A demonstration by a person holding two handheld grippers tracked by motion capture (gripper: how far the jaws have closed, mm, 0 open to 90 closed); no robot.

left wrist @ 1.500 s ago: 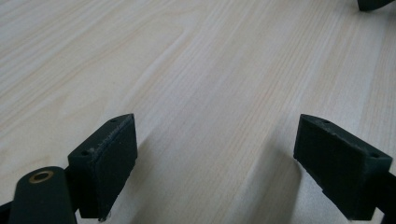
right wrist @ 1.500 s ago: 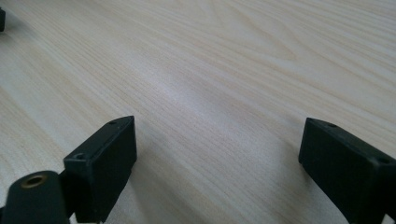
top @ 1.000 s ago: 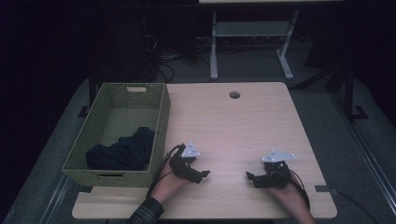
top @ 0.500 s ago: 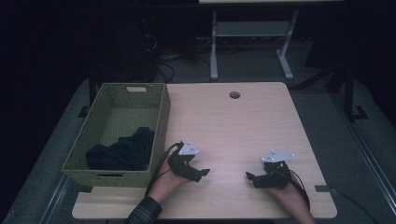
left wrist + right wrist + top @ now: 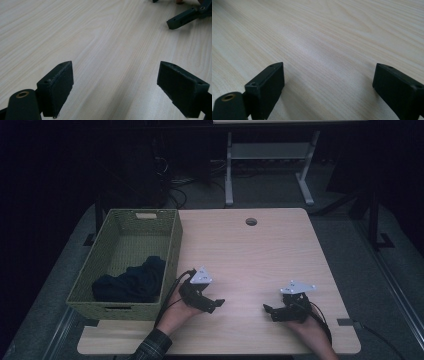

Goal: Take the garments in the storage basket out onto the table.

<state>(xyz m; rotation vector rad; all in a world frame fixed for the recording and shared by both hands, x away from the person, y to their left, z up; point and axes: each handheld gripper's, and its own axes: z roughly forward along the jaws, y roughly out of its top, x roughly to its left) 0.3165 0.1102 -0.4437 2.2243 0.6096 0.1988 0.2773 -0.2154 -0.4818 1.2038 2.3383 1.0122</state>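
My left gripper (image 5: 216, 303) has edged toward the basket (image 5: 172, 251) since a second ago; both it and my right gripper (image 5: 268, 310) are spread, holding nothing. The dark cloth (image 5: 131, 281), probably clothing, lies in the basket

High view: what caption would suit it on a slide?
Two open hand-held grippers, left and right, rest on a wooden table beside a basket of dark cloth.
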